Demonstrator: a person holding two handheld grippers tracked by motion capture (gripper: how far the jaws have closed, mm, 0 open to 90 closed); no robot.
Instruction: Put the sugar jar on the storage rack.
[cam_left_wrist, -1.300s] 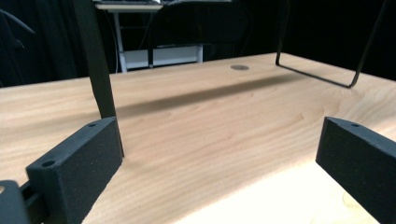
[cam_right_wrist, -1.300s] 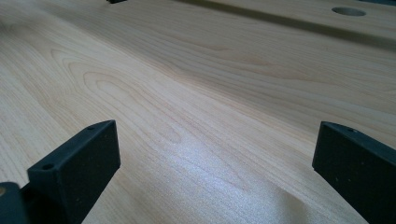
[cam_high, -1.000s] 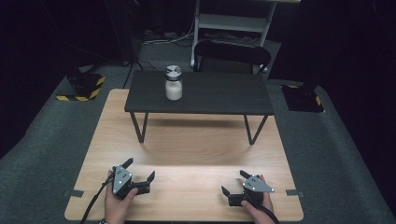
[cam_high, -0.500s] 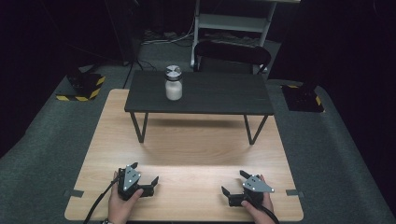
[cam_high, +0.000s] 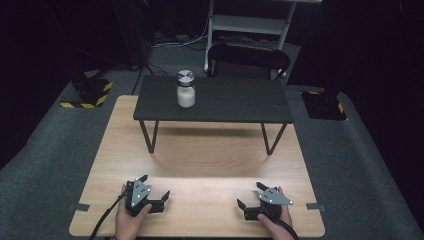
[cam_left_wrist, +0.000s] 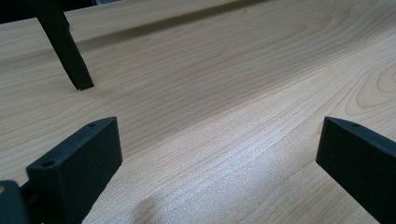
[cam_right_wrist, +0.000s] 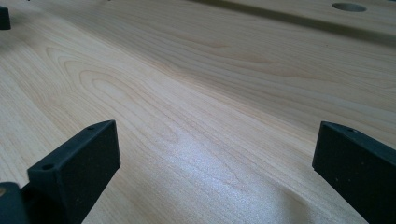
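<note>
Under your left gripper and right gripper: pale wood table, smooth, soft sheen, visible grain. Your jaws: matt black plastic. Well ahead of you: matt black small table; on it white jar, shiny metal lid.

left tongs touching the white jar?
Apart. The high view shows the left tongs low over the near edge of the wooden table, while the white jar stands far off on the small black table.

Left gripper now farther right and nearer the wooden table's front edge.
</note>
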